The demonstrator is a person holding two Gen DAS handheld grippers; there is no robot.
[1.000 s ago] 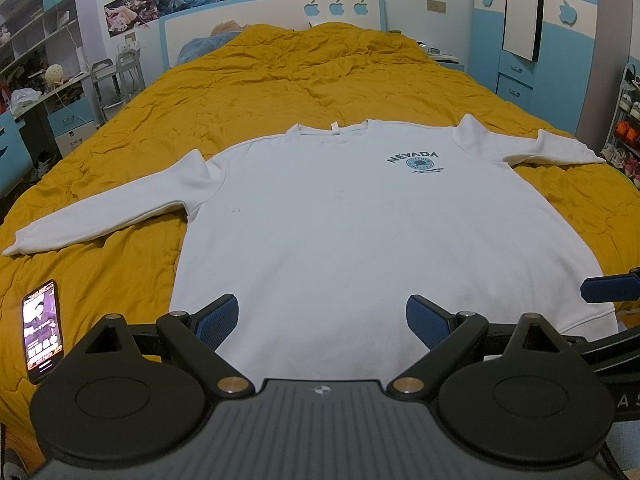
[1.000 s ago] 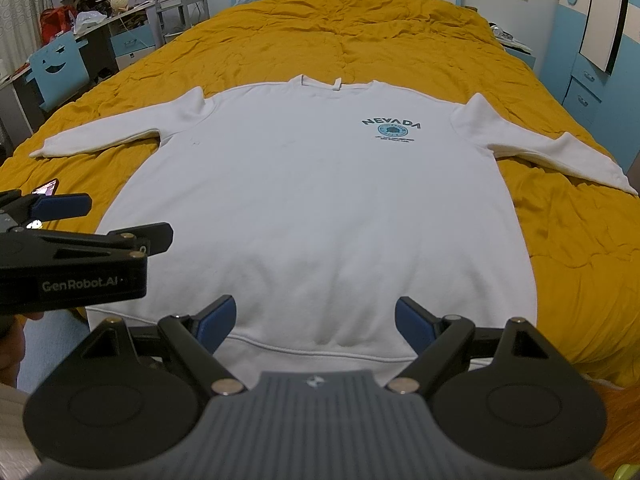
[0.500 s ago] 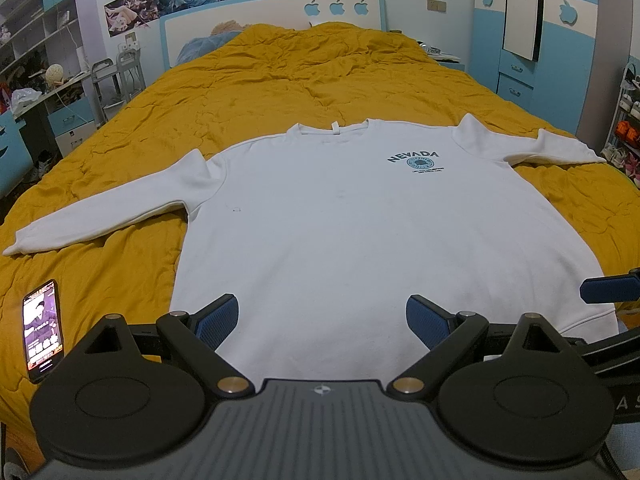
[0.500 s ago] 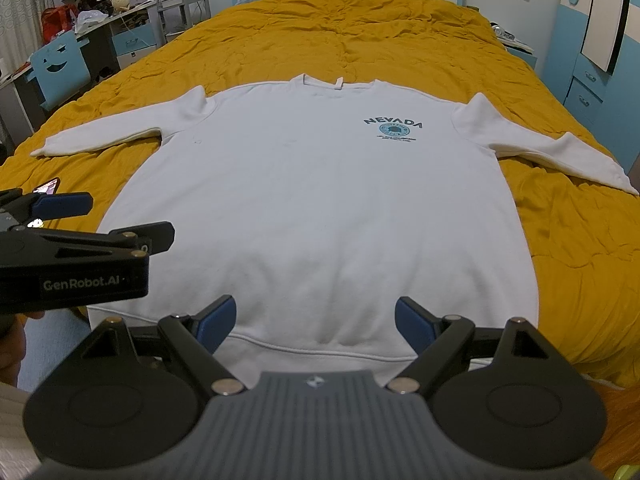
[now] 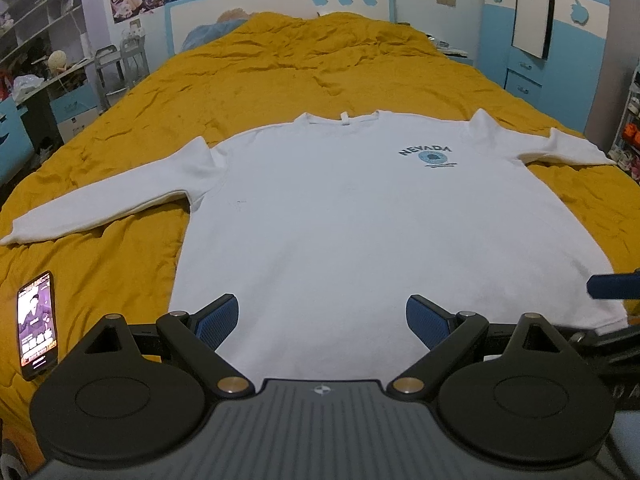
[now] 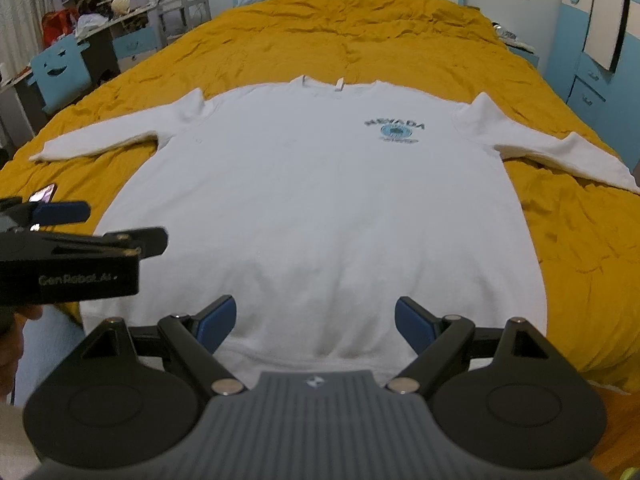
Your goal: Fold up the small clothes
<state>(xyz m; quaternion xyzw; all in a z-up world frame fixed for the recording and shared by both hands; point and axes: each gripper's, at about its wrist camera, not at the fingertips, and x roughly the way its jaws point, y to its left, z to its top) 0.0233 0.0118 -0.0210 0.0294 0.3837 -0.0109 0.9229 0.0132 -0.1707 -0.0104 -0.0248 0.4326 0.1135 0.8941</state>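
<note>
A white long-sleeved sweatshirt (image 5: pixel 360 216) (image 6: pixel 320 200) with a blue NEVADA print lies flat and face up on the yellow bedspread, both sleeves spread out sideways. My left gripper (image 5: pixel 322 318) hovers open above the hem near its left half, holding nothing. My right gripper (image 6: pixel 314 322) is open too, above the middle of the hem. In the right wrist view the left gripper's black body (image 6: pixel 68 268) shows at the left edge. One blue fingertip (image 5: pixel 614 286) of the right gripper pokes in at the right edge of the left wrist view.
A lit phone (image 5: pixel 37 325) (image 6: pixel 42 193) lies on the yellow bedspread (image 5: pixel 320 68) left of the hem. A desk, shelves and chairs (image 6: pixel 60 72) stand left of the bed. Blue wardrobes (image 5: pixel 560 40) line the right wall. The headboard (image 5: pixel 280 4) is far ahead.
The right wrist view has shifted slightly, with a little blur; the sweatshirt lies as before. The left gripper has barely moved.
</note>
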